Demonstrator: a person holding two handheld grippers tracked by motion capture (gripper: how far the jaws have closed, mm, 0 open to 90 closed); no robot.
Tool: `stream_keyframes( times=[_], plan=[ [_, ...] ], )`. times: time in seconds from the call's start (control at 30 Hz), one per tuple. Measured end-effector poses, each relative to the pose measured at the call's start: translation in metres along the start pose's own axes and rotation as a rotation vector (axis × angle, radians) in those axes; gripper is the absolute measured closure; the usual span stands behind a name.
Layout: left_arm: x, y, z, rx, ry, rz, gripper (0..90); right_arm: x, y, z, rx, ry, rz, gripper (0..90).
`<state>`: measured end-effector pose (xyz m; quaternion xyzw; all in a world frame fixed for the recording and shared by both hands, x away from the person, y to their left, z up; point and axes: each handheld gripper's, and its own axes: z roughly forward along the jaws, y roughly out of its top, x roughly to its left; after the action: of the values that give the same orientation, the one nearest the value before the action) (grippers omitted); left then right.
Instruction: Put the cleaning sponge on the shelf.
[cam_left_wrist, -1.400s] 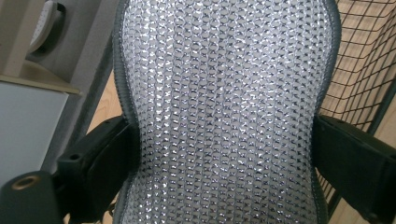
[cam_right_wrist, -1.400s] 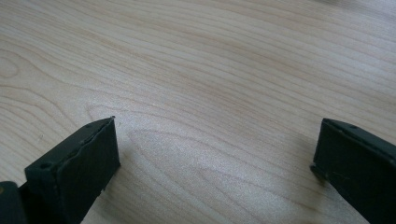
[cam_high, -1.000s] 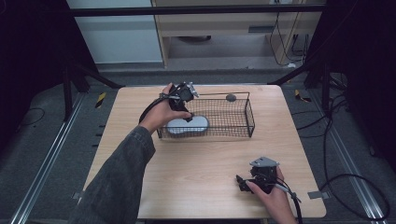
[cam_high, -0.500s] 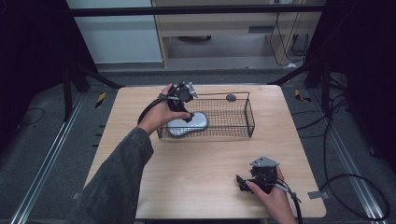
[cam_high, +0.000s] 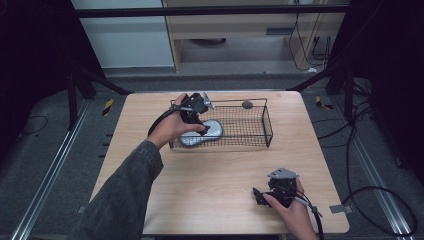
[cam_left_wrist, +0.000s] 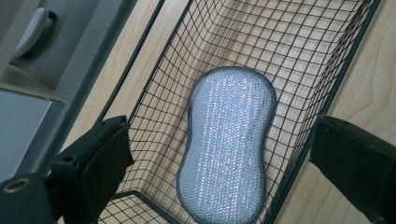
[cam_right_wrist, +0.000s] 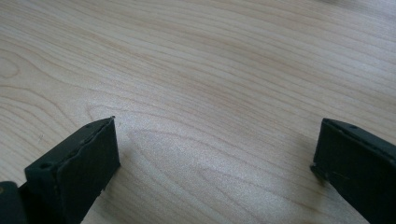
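Observation:
A silver, glittery, peanut-shaped sponge (cam_left_wrist: 226, 144) lies flat in the left end of a black wire basket (cam_left_wrist: 299, 42). In the high view the sponge (cam_high: 212, 131) shows beside my left gripper (cam_high: 196, 120), which hovers over that end of the basket (cam_high: 267, 125). In its own view my left gripper (cam_left_wrist: 219, 140) is open wide, its jaws apart on either side of the sponge and not touching it. At the table's front right, my right gripper (cam_high: 259, 195) stands open. It (cam_right_wrist: 217, 140) sits low over bare wood with nothing between its jaws.
A small dark round object (cam_high: 247, 104) lies on the wooden table (cam_high: 210, 185) just behind the basket's far rim. Dark cables trail over the floor to the right. A shelf unit stands beyond the table's far edge.

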<state>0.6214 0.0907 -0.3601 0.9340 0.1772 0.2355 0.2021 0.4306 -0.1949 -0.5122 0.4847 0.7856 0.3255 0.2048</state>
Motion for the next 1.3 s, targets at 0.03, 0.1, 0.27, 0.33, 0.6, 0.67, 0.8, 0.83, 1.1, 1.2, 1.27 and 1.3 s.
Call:
stream_keyframes(
  times=[0.03,0.1,0.27,0.33,0.6,0.67,0.8,0.83,1.1,1.2,1.27,1.3],
  plan=[
    [-0.001,0.000,0.000,-0.001,-0.005,-0.005,4.3,0.000,0.000,0.000,0.000,0.000,0.000,0.4],
    [-0.002,-0.001,-0.001,-0.002,-0.006,-0.004,4.2,0.000,0.000,0.000,0.000,0.000,0.000,0.4],
    [-0.009,-0.001,-0.005,-0.021,0.007,0.007,4.5,0.000,0.000,0.000,0.000,-0.005,-0.005,0.4],
    [-0.011,-0.002,-0.006,-0.022,0.010,0.011,4.6,0.001,0.000,0.000,-0.001,-0.004,-0.002,0.4],
    [-0.026,-0.005,-0.012,-0.039,0.004,0.022,4.8,0.001,0.000,0.000,-0.001,-0.004,-0.002,0.4],
    [-0.028,-0.006,-0.014,-0.049,-0.003,0.017,4.8,0.001,0.000,0.000,0.000,-0.003,0.000,0.4],
    [-0.036,-0.008,-0.017,-0.060,-0.006,0.020,4.7,0.001,0.000,0.000,0.000,-0.003,0.000,0.4],
    [-0.038,-0.009,-0.018,-0.064,-0.008,0.020,4.7,0.001,0.000,0.000,0.000,-0.002,0.000,0.4],
    [-0.053,-0.012,-0.022,-0.074,-0.020,0.021,4.3,0.001,0.000,0.000,-0.002,-0.003,-0.001,0.4],
    [-0.058,-0.015,-0.023,-0.084,-0.023,0.011,4.0,0.001,0.000,0.000,-0.002,-0.003,0.000,0.4],
    [-0.061,-0.017,-0.024,-0.089,-0.024,0.003,4.0,0.001,0.000,0.000,0.000,-0.002,0.001,0.4],
    [-0.064,-0.017,-0.025,-0.088,-0.032,-0.005,3.9,0.001,0.000,0.000,-0.001,-0.001,0.000,0.4]
  ],
)
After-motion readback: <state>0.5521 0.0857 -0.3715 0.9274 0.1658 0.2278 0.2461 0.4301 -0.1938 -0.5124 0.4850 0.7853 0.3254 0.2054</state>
